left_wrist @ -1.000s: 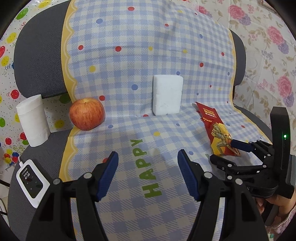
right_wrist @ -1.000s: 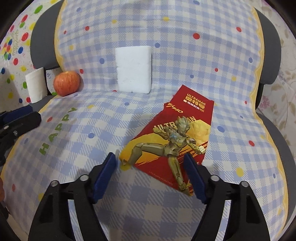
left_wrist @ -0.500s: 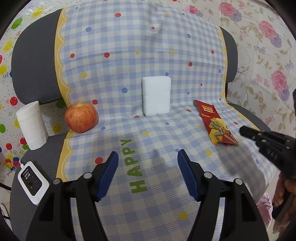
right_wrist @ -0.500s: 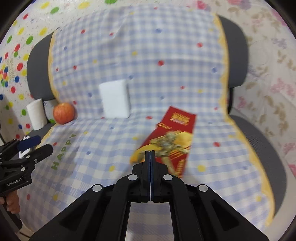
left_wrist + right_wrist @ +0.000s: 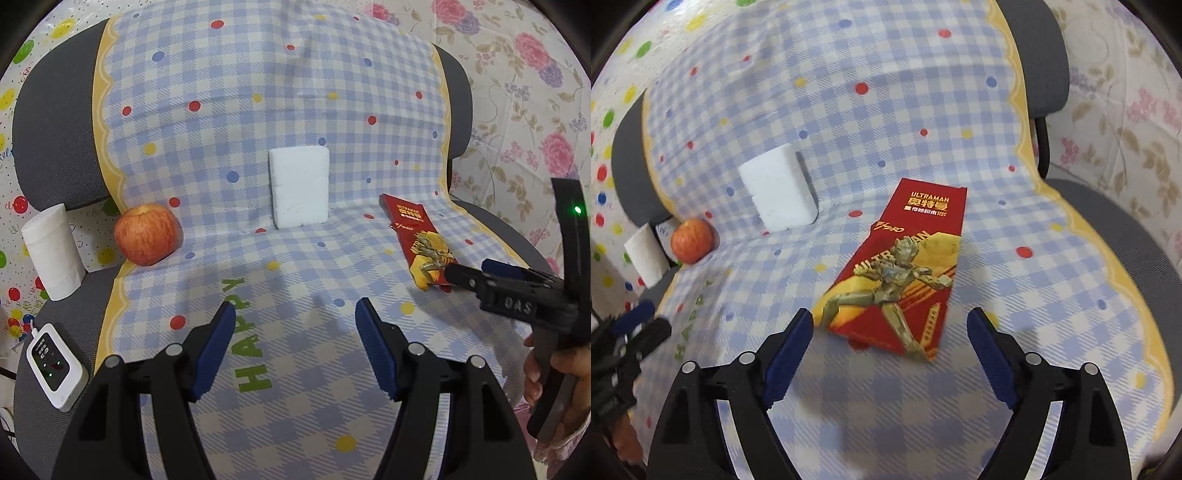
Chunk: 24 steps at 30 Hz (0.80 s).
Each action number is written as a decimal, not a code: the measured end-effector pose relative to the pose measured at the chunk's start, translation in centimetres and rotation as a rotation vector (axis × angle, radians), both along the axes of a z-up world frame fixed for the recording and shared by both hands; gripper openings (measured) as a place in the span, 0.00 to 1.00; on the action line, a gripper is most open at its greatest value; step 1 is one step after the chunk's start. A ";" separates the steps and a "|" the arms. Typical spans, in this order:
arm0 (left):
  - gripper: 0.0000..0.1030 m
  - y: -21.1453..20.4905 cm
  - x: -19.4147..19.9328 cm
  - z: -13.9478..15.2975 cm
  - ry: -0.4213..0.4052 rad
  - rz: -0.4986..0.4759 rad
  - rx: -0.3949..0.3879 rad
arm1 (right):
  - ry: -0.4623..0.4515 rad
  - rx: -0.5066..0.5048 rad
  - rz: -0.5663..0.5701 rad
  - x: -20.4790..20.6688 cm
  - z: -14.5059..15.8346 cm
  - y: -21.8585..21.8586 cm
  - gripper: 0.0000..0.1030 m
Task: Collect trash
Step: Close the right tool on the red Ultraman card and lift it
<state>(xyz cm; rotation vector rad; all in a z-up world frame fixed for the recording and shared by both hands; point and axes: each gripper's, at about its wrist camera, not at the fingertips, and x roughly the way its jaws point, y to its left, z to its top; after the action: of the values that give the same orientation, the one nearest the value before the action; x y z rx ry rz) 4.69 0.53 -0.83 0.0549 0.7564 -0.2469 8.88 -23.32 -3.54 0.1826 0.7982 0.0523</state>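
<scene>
A red and gold Ultraman wrapper (image 5: 901, 266) lies flat on the checked cloth of a chair seat; the left wrist view shows the wrapper (image 5: 417, 236) at the right. My right gripper (image 5: 890, 332) hovers at its near end, jaws opening wide, nothing pressed between them. In the left wrist view the right gripper (image 5: 476, 271) comes in from the right, held by a hand (image 5: 554, 369). A white foam block (image 5: 300, 186) leans on the backrest. My left gripper (image 5: 295, 325) stands open over the "HAPPY" lettering with nothing in it.
A red apple (image 5: 147, 234) and a white paper roll (image 5: 53, 253) sit at the seat's left edge. A white remote (image 5: 55, 371) lies on the grey chair (image 5: 51, 122) at the lower left. Floral fabric (image 5: 517, 92) hangs at the right.
The right gripper shut and pulled back from the wrapper half a second ago, then came back to its near end, rolled, and opened wide. The left gripper kept its opening and place.
</scene>
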 end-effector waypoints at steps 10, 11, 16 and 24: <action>0.64 1.1 1.3 -0.2 0.009 0.021 -0.029 | 0.091 -0.017 0.088 3.3 -1.6 2.6 0.74; 0.64 1.1 1.3 -0.2 0.006 0.022 -0.030 | 0.089 -0.022 0.118 3.0 -1.5 3.0 0.71; 0.64 2.0 0.7 -0.6 0.019 0.033 -0.034 | 0.088 -0.103 0.290 0.4 -1.1 5.7 0.66; 0.64 2.6 0.4 -0.6 0.019 0.041 -0.043 | -0.018 -0.393 0.346 -2.5 -0.5 8.5 0.84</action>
<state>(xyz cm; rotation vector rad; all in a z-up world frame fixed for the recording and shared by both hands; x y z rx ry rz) 5.04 3.09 -1.42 -0.0039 0.7705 -0.2246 6.43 -14.78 -4.08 -0.3289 0.7995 0.2212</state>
